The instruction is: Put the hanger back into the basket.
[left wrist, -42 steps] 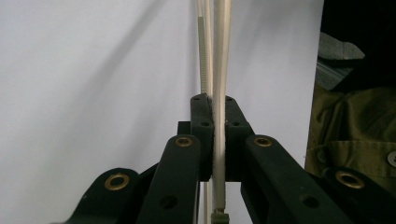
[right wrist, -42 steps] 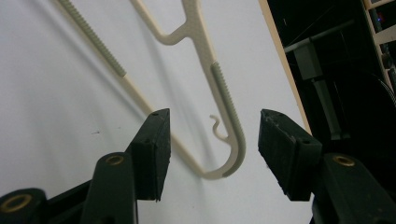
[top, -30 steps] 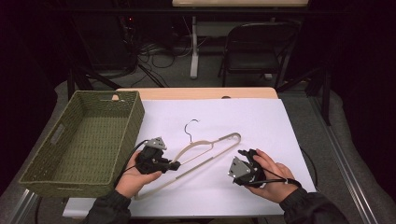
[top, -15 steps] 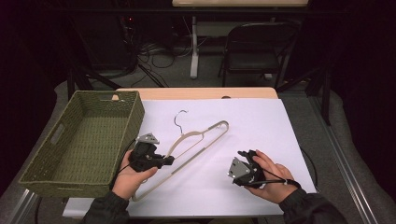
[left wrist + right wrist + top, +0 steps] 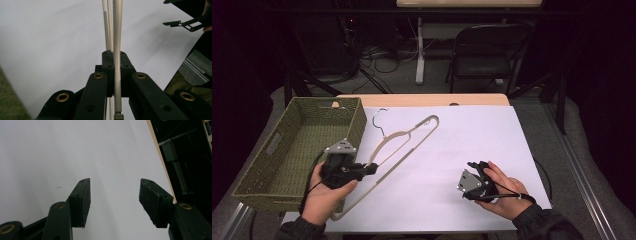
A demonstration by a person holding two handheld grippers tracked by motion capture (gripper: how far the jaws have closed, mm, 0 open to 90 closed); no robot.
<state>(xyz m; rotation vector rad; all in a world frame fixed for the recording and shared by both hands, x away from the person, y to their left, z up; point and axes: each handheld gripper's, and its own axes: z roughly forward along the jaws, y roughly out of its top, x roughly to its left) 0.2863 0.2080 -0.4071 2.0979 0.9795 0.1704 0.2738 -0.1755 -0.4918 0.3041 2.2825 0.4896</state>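
Cream-coloured plastic, a clothes hanger (image 5: 399,145) is lying slantwise over the white sheet (image 5: 472,135) on the desk (image 5: 422,99), just beside the woven green basket (image 5: 297,145). Its lower arm is sitting clamped in the left hand-held gripper (image 5: 369,169), whose jaws are pressing tight on the rod. The right hand-held gripper (image 5: 472,167) is resting apart over bare sheet, jaws spread, just opening slightly, gripping nothing.

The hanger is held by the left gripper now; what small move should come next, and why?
Probably carry the hanger a little further left, over the basket. The left gripper is shut on its arm, and the hook already points toward the basket's rim. The right gripper is open and rests apart on the white sheet, so it does not interfere.
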